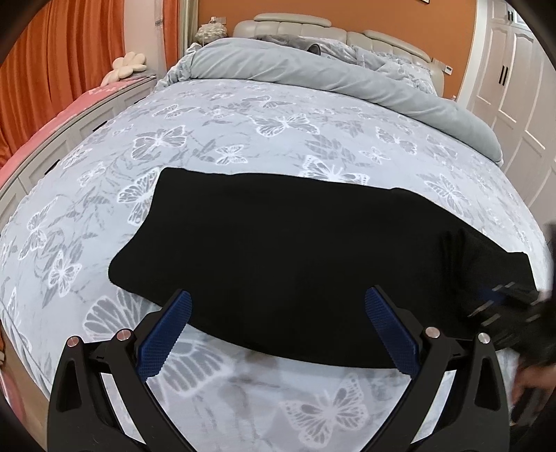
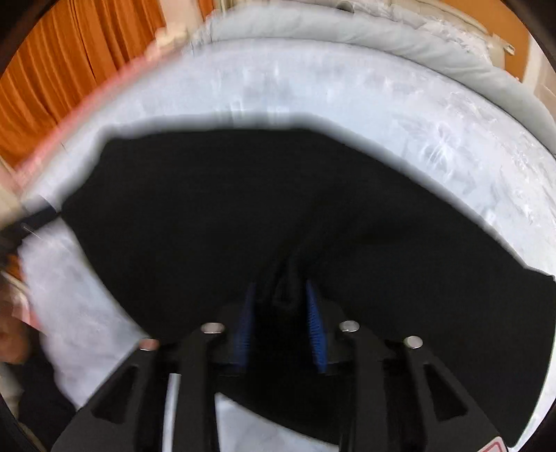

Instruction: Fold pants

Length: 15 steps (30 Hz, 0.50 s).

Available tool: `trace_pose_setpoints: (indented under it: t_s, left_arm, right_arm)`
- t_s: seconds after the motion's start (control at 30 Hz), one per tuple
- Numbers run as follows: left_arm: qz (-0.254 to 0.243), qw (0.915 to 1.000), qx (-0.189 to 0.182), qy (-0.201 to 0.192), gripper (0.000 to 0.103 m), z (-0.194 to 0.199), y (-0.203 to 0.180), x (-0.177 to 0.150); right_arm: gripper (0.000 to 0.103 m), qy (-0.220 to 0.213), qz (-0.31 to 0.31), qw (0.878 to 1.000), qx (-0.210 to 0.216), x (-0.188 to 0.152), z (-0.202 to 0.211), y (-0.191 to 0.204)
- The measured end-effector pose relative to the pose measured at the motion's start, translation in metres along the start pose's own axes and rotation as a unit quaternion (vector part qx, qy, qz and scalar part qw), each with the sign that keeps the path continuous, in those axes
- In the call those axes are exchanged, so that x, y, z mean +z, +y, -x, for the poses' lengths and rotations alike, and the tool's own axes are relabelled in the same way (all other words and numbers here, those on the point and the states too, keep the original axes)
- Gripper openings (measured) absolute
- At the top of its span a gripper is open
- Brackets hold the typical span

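The black pants lie folded in a wide band across the grey butterfly bedspread. My left gripper is open, its blue pads wide apart just over the near edge of the pants, holding nothing. My right gripper shows blurred at the right edge of the left wrist view, at the right end of the pants. In the right wrist view my right gripper is shut on a bunched fold of the black pants, which spread left and right of it. That view is motion-blurred.
A rolled grey duvet lies at the head of the bed by the padded headboard. A pink-topped bench and orange curtains are on the left. White wardrobe doors stand on the right.
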<state>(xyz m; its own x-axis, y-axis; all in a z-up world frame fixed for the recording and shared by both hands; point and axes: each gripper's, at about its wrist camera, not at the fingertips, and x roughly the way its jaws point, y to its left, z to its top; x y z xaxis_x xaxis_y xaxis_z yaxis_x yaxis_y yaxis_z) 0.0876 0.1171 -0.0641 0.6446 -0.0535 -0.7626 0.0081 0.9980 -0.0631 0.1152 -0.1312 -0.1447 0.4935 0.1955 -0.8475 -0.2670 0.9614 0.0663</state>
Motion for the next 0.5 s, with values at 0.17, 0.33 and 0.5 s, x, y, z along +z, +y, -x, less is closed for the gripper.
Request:
trace_pose_setpoints:
  t_s: [0.17, 0.33, 0.5]
  left_arm:
    - [0.006, 0.9999, 0.010, -0.011, 0.098, 0.005, 0.014, 0.000]
    - [0.026, 0.9996, 0.014, -0.001, 0.098, 0.002, 0.031, -0.001]
    - [0.026, 0.9997, 0.002, 0.002, 0.098, 0.001, 0.021, -0.002]
  right_arm:
    - [0.037, -0.079, -0.027, 0.996, 0.037, 0.015, 0.070, -0.018]
    - [0.019, -0.089, -0.147, 0.981, -0.091, -0.011, 0.101, -0.122]
    - [0.013, -0.060, -0.201, 0.968, -0.141, -0.028, 0.096, -0.181]
